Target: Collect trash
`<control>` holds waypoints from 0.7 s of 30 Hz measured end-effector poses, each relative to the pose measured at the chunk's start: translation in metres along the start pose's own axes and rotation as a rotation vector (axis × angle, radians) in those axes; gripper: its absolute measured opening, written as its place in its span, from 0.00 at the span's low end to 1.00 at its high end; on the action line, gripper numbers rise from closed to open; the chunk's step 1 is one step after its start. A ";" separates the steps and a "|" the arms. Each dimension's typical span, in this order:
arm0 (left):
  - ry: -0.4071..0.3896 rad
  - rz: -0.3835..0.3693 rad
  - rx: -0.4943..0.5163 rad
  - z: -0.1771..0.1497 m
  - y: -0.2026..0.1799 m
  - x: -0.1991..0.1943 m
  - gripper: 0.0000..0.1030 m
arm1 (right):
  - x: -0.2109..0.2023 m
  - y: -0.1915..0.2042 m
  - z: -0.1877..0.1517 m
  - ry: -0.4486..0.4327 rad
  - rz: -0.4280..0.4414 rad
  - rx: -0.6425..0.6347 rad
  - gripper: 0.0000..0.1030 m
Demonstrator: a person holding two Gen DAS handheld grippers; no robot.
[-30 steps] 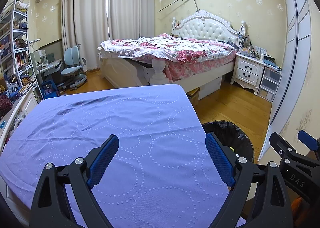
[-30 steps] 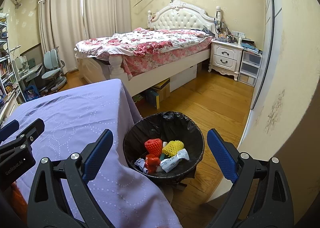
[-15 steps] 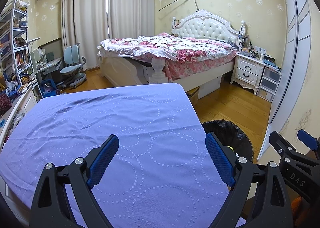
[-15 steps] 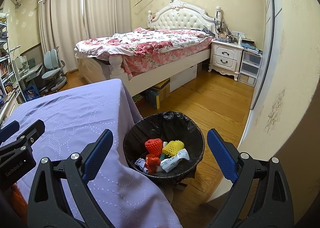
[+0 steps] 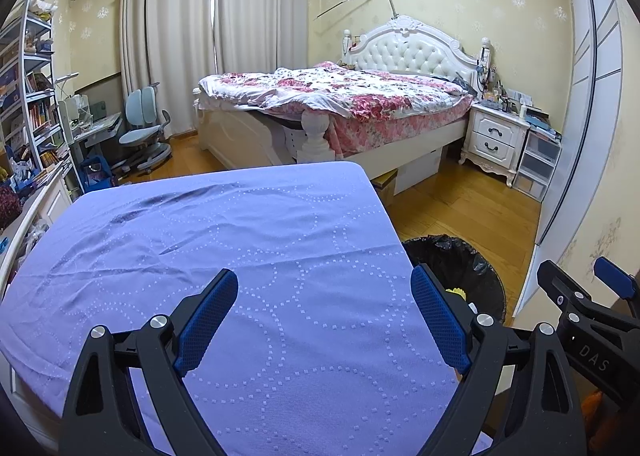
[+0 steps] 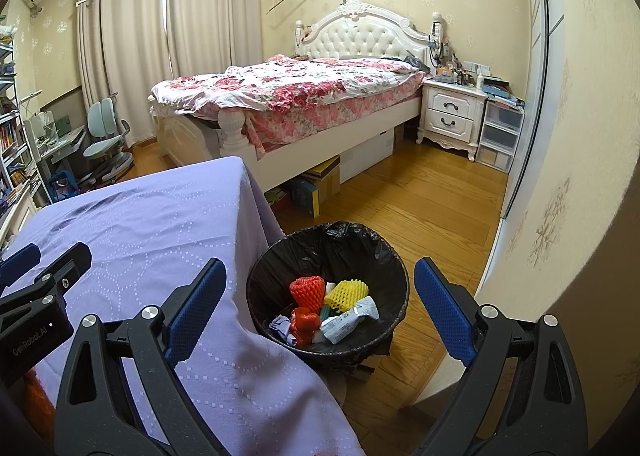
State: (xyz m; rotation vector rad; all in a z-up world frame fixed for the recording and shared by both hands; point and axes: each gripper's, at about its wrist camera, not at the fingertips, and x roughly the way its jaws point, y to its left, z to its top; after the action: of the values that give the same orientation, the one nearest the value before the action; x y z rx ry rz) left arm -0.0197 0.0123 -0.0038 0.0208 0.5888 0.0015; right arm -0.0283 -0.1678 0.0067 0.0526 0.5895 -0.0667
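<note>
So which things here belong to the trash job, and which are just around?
Job:
- black-lined round trash bin
- red foam fruit net
- yellow foam fruit net
- white crumpled wrapper

Just around:
- purple dotted tablecloth
- floral-covered white bed
- white two-drawer nightstand

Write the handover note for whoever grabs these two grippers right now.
Left gripper: open, empty, over the purple tablecloth.
Right gripper: open, empty, pointed at the bin on the floor beside the table's right edge.
In the bin: red foam net, yellow foam net, white wrapper, and smaller scraps.
Done: no trash shows on the tablecloth in either view.
Left: likely nothing on the table; check the parts out of view before stopping.
</note>
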 end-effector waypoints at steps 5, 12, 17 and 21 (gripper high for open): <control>-0.004 0.012 -0.003 -0.002 0.001 -0.003 0.85 | 0.000 -0.002 0.000 -0.001 0.000 0.001 0.90; -0.012 0.013 0.000 0.004 0.002 -0.001 0.85 | 0.000 0.000 0.000 0.000 0.001 0.000 0.90; -0.006 0.009 -0.002 0.003 0.003 0.000 0.85 | 0.000 -0.001 0.000 -0.001 0.001 0.001 0.90; -0.007 0.007 -0.014 0.003 0.004 0.000 0.85 | 0.000 -0.002 0.000 0.000 0.001 0.002 0.90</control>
State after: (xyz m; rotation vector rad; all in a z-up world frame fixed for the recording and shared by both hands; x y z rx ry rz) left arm -0.0185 0.0163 -0.0013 0.0094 0.5816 0.0127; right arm -0.0282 -0.1694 0.0068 0.0543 0.5895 -0.0663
